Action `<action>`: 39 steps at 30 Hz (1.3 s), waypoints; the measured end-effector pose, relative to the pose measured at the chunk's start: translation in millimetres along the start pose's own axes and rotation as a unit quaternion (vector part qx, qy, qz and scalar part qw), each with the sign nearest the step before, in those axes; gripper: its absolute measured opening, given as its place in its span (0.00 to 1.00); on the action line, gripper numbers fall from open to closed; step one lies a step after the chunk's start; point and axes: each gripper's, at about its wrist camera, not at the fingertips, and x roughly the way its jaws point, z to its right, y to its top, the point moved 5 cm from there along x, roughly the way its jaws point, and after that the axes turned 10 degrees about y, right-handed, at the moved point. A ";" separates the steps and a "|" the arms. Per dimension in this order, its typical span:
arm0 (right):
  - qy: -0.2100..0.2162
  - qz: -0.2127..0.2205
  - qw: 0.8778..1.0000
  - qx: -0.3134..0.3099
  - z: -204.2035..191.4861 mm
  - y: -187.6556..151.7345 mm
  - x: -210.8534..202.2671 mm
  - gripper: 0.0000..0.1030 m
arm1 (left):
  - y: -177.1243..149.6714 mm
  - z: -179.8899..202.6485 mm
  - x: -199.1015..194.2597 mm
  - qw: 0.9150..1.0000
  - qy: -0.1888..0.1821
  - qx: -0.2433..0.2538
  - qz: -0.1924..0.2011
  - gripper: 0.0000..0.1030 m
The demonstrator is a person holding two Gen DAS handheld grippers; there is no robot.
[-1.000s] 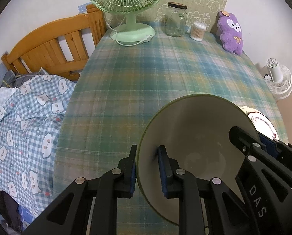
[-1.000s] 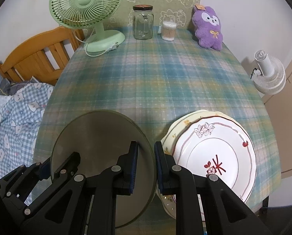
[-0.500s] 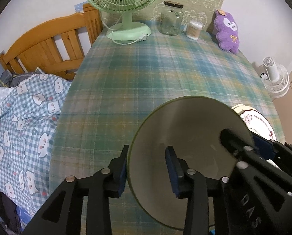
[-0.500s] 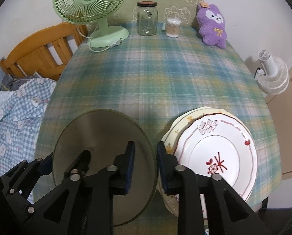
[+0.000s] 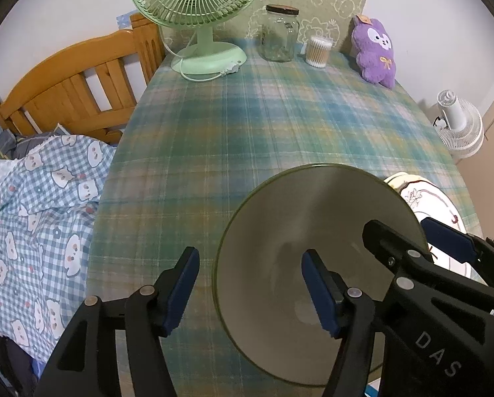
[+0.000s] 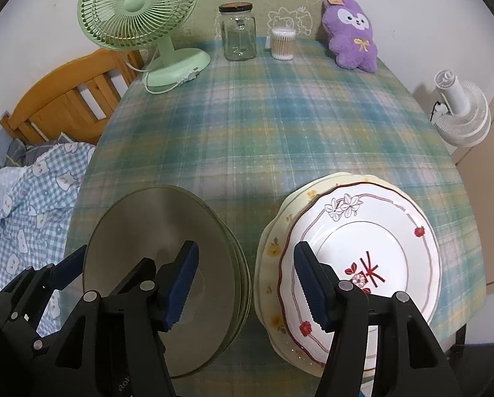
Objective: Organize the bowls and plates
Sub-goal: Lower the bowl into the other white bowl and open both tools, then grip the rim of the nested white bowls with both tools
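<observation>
Resting low in the frame on the plaid tablecloth [image 6: 280, 125], a stack of smooth, round olive-grey plates [image 6: 167, 248] is seen. The left gripper [image 5: 250, 284] and right gripper [image 6: 245, 281] straddle its opposite rims, jaws just opened wide, blue ribbed pads clear of the glaze. At lower right, a scalloped white plate [image 6: 379, 231] with red trim lies on a cream floral plate [image 6: 270, 248].
</observation>
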 end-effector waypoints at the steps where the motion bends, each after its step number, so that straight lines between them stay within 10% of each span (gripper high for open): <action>1: 0.004 -0.001 1.000 0.001 0.8 -0.4 2.5 0.62 | -0.4 0.2 2.2 1.000 -0.001 0.000 -0.002 0.64; 18: 0.044 -0.038 0.998 -0.011 -4.2 -3.5 36.9 0.43 | -7.0 7.9 22.0 1.000 -0.004 0.003 -0.021 0.61; 39: 0.044 -0.044 0.998 -0.002 -8.9 -5.2 38.9 0.43 | -9.5 9.1 17.8 0.999 -0.027 0.006 -0.016 0.50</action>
